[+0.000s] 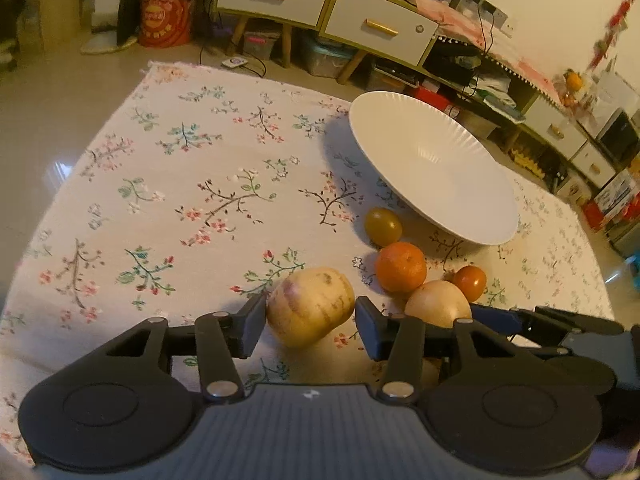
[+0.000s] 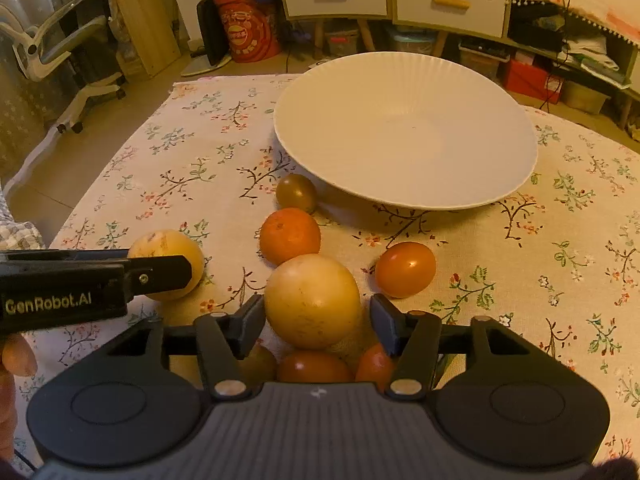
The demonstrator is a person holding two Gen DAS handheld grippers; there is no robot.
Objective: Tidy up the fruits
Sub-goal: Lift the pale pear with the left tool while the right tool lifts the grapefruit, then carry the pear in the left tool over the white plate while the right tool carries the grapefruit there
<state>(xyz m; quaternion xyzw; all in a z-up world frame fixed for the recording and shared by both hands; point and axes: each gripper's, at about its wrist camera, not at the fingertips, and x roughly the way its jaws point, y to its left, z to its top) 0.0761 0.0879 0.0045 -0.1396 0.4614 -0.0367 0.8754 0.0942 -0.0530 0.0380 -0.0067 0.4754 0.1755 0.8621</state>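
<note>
While both my jaws stand wide, my left gripper [image 1: 310,320] frames a streaked yellow fruit [image 1: 310,310] and my right gripper [image 2: 316,322] a round one [image 2: 312,300], near the tablecloth's [image 1: 168,184] front edge. Smooth, firm, probably rolling: grasp at the widest middle.

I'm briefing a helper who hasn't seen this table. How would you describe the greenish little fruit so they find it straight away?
Start at the big white plate on the floral tablecloth. Right at its near-left rim sits the small greenish fruit, the first of a line leading to the orange. It is the only dull olive-green one; its neighbours are bright orange or pale yellow.
</note>
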